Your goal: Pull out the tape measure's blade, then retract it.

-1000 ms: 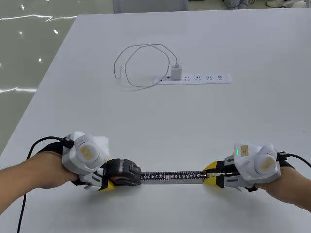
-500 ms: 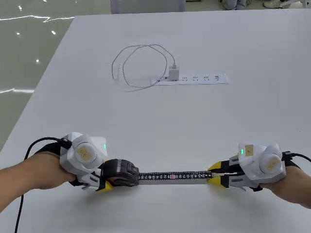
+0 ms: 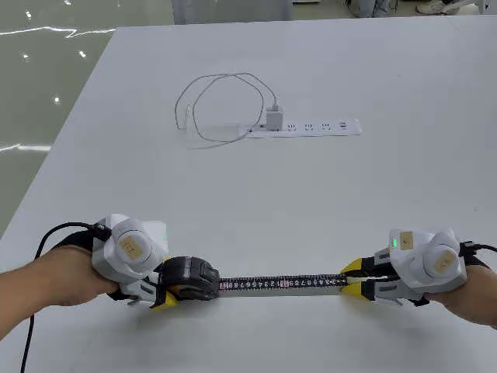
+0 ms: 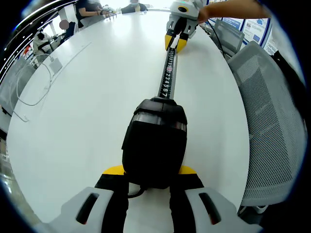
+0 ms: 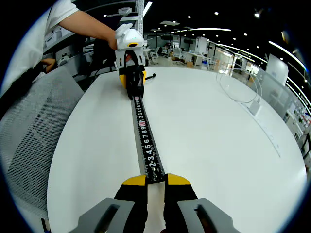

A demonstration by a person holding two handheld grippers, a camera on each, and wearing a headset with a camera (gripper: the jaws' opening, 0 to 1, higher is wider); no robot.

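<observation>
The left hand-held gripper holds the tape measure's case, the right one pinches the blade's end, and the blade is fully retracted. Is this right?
No: the blade is pulled out, spanning from the case to the right hand-held gripper, as the head view shows. The rest holds.

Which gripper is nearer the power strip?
Right. The right gripper lies almost directly toward the person from the power strip; the left gripper is farther, off diagonally.

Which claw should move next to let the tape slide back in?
Probably the right claw: it pinches the end of the tape and can ride back toward the case, which the left claw holds on the table.
</observation>
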